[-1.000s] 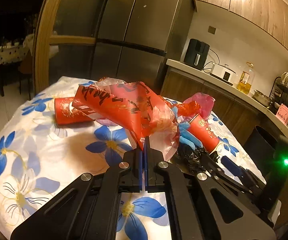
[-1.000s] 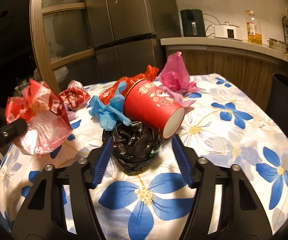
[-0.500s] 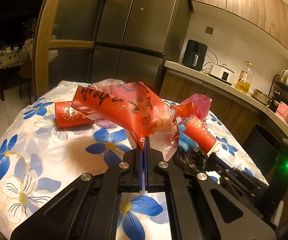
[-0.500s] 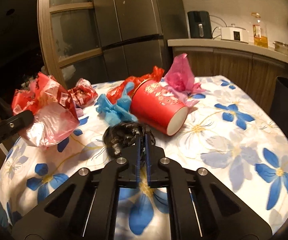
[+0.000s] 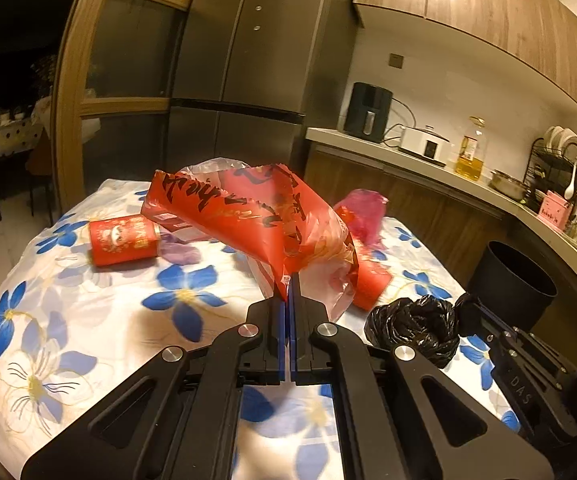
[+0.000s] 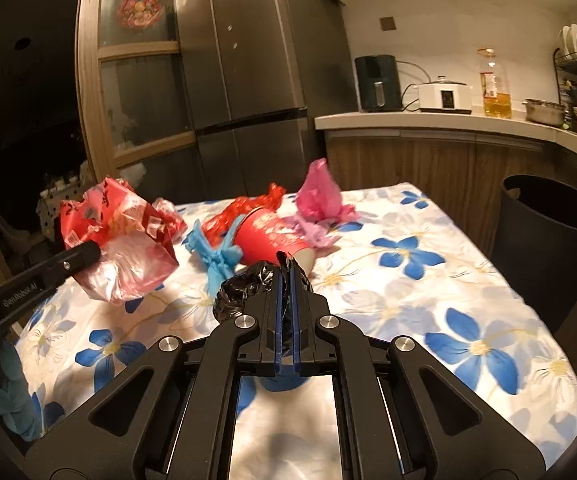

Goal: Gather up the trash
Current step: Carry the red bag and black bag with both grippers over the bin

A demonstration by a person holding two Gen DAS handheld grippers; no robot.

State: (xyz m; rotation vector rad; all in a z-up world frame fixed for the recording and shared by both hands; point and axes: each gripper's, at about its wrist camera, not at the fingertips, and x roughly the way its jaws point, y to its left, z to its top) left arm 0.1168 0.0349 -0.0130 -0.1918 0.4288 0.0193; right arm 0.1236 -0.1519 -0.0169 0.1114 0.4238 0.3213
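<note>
My left gripper [image 5: 287,292] is shut on a crumpled red plastic bag [image 5: 248,216] and holds it above the flowered table; the bag also shows in the right wrist view [image 6: 124,236]. My right gripper [image 6: 286,276] is shut on a crumpled black plastic bag [image 6: 248,288], lifted just off the cloth; it also shows in the left wrist view [image 5: 412,326]. On the table lie a red paper cup [image 6: 272,240], a blue glove [image 6: 216,256], a pink bag [image 6: 320,200], a red wrapper [image 6: 248,208] and another red cup [image 5: 122,238].
A black trash bin [image 6: 548,236] stands on the floor right of the table [image 6: 448,280]. Behind are a fridge [image 6: 248,80] and a counter [image 6: 448,120] with appliances and an oil bottle. The table edge runs close below both grippers.
My right gripper has closed on the black bag and lifted it back toward me. My left gripper has risen a little with the red bag.
</note>
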